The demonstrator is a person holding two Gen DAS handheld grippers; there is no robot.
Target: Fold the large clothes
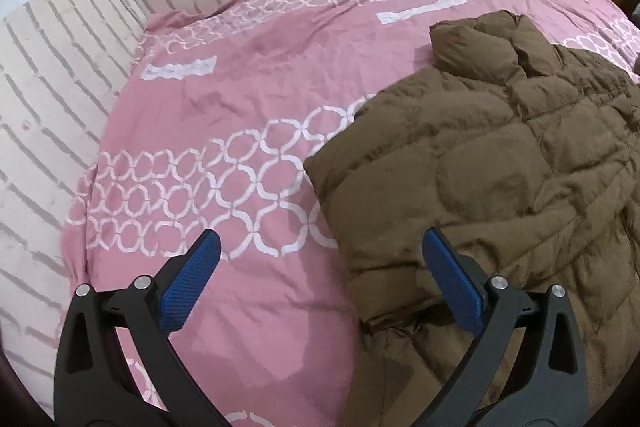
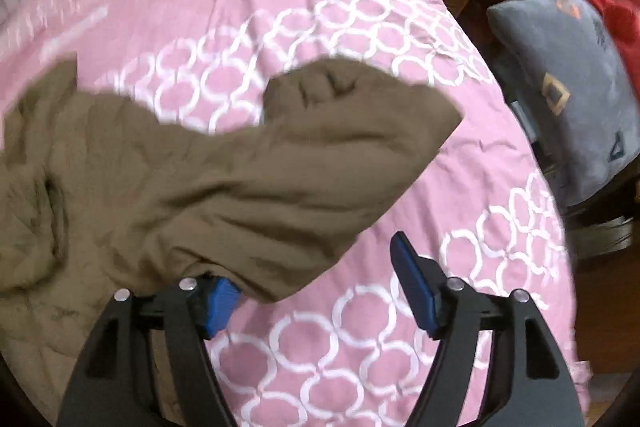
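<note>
Brown quilted puffer jacket (image 1: 500, 155) lies on pink ring-print bed cover (image 1: 240, 99), just right of left tool (image 1: 320, 259), wide open, empty. Right tool (image 2: 316, 267) open; sleeve (image 2: 304, 155) drapes its left pad.

Olive-brown quilted jacket (image 1: 500, 155); pink, white-ringed bedsheet (image 1: 240, 87).

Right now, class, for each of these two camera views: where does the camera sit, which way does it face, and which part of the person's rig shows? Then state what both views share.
Left wrist view: sits on the left claw, faces down over the bed; open blue pads straddle the edge of the brown puffer jacket.
Right wrist view: sits on the right claw, faces down at the jacket's sleeve, draped over its left pad; jaws apart.
Shared: the jacket, the pink bedspread.
</note>
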